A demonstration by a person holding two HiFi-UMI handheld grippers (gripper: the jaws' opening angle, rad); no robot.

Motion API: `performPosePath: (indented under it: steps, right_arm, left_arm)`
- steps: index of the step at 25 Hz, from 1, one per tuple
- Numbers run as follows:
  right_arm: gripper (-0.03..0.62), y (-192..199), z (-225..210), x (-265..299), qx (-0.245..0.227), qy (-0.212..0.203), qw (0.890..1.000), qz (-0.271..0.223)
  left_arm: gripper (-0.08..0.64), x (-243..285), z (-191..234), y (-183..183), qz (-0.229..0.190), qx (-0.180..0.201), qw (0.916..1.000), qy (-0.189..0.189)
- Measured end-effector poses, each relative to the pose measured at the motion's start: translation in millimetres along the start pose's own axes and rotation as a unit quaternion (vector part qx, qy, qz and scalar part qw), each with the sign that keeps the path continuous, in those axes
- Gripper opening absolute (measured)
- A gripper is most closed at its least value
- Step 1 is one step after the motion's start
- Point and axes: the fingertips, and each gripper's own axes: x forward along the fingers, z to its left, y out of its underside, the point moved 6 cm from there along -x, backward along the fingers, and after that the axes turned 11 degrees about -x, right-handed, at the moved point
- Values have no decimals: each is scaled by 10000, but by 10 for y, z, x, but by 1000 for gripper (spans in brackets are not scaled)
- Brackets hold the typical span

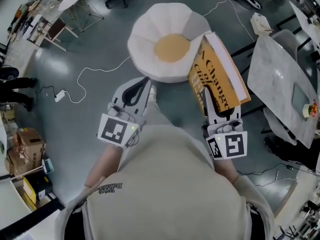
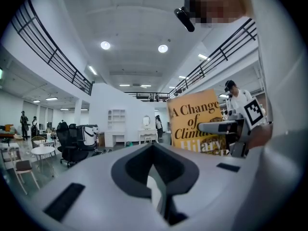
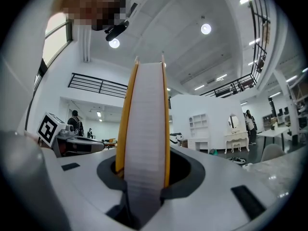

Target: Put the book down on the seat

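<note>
Between the jaws of the right gripper (image 3: pixel 144 186) sits the book (image 3: pixel 144 129), clamped across its thickness. Both pads press on the yellow covers, and the white page block faces the right gripper's camera. The grip is at the book's near end, so most of its length stands out beyond the fingers, unsupported. The left gripper (image 2: pixel 158 184) has its jaws brought together with nothing between them, and it is held level beside the right one.

From the head view, the book is on edge and tilted, its titled cover turned toward the left gripper. It hangs above the right side of the seat (image 1: pixel 142 39), overlapping the rim and not yet resting on anything. The seat is a white bowl of sloping petals around a flat tan cushion (image 1: pixel 171 48).

The step in hand appears to be the approach before lowering. To do it well, the book should be carried leftward until it is centred over the cushion. The wrist should then roll so that one cover faces down. The far end should touch first, and the jaws should part only once the cushion bears the weight. A book set on a sloping petal would probably slide. The left gripper should be kept clear of the bowl.
</note>
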Motion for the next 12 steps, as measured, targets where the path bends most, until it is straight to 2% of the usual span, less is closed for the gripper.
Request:
performPosePath:
  steps: [5, 12]
  right_arm:
    - [147, 50, 10, 128, 15, -10, 10000, 43]
    - [149, 138, 6, 452, -54, -48, 9999, 79]
  left_arm:
    - [11, 53, 210, -15, -29, -176, 9998, 2]
    - [9, 317, 412, 40, 31, -202, 9997, 125]
